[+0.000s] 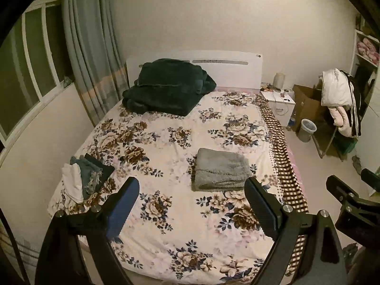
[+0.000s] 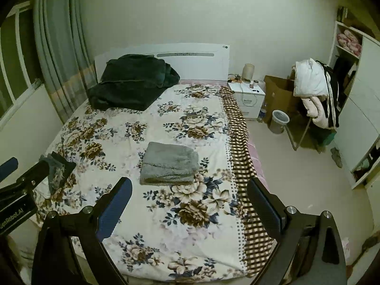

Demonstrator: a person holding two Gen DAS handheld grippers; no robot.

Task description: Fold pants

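Grey fleece pants (image 1: 219,169) lie folded in a neat rectangle on the floral bed (image 1: 166,213), right of its middle; they also show in the right wrist view (image 2: 168,163). My left gripper (image 1: 192,199) is open and empty, held above the near part of the bed, short of the pants. My right gripper (image 2: 190,201) is open and empty, also over the bed's near edge, with the pants ahead between its fingers. The right gripper's body shows at the right edge of the left wrist view (image 1: 351,201).
A small pile of white, blue and dark clothes (image 1: 83,178) lies at the bed's left edge. A dark green blanket (image 1: 166,85) sits by the headboard. A nightstand (image 1: 280,104), cardboard box, bin (image 1: 307,129) and a chair with clothes (image 1: 339,99) stand on the right.
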